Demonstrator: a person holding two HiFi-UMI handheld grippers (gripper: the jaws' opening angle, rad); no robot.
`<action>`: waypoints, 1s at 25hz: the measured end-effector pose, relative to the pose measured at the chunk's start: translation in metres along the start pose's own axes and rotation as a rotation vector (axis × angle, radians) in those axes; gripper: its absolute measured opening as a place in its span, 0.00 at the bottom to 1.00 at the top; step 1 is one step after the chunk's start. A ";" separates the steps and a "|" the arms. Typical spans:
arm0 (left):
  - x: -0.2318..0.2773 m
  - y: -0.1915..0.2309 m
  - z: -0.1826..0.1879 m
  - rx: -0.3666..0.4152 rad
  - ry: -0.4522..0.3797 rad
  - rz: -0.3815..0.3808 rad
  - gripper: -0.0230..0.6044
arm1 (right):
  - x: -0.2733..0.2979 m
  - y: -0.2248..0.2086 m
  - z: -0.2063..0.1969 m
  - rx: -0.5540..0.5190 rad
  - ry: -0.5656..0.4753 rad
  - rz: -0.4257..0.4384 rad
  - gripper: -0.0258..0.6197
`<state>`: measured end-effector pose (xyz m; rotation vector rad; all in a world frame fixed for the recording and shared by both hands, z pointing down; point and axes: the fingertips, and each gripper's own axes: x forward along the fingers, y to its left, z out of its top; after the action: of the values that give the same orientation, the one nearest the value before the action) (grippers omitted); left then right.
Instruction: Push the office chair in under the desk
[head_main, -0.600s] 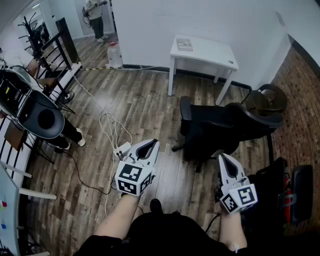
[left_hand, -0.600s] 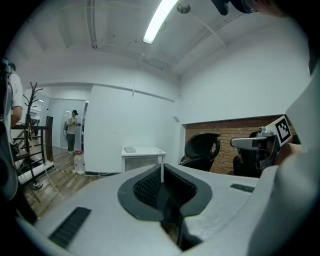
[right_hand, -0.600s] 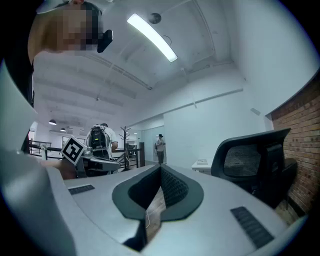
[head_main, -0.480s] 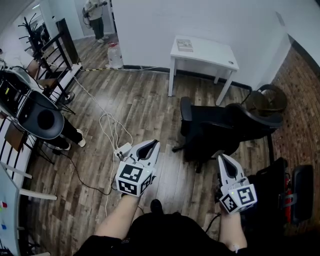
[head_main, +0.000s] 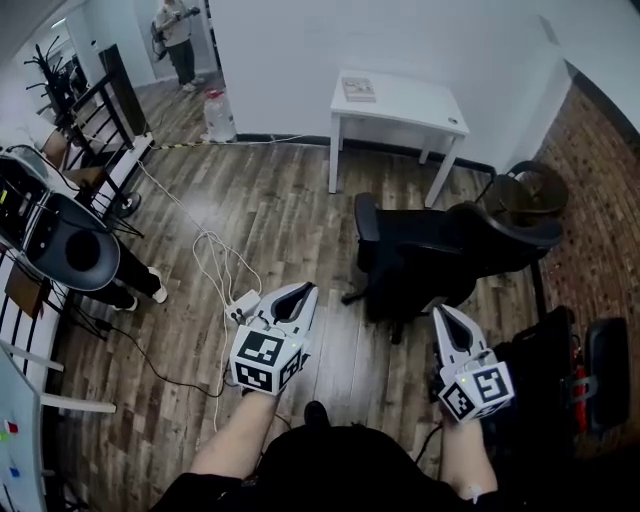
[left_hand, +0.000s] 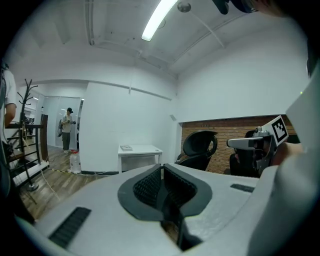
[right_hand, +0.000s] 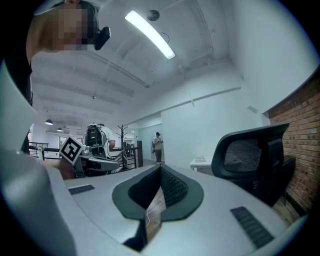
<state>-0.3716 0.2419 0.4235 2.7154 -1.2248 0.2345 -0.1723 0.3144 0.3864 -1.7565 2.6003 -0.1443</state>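
The black office chair (head_main: 420, 255) stands out on the wooden floor (head_main: 260, 210), on the right. It is well apart from the white surface (head_main: 410, 100), which is far off by the wall. The chair is not pushed in yet.

I think the job is just starting. The left gripper (head_main: 298, 292) and the right gripper (head_main: 443, 313) are near, in front of the person. Neither touches the chair. Both pairs of jaws are together and hold nothing. Next, they need to reach the chair and push it away, toward the wall.

I count one office chair, one white surface, one small book (head_main: 358, 88) on it, and two grippers.
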 end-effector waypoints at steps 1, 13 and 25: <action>0.002 0.000 0.000 0.001 0.000 -0.009 0.08 | 0.001 0.001 0.000 0.001 0.001 -0.002 0.04; 0.055 -0.024 -0.014 -0.022 0.057 -0.102 0.08 | -0.006 -0.046 -0.012 0.069 0.047 -0.085 0.04; 0.172 -0.093 0.011 -0.027 0.074 -0.032 0.08 | -0.021 -0.206 -0.006 0.064 0.108 -0.016 0.05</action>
<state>-0.1888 0.1752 0.4413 2.6752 -1.1548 0.3094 0.0257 0.2577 0.4074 -1.7975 2.6222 -0.3278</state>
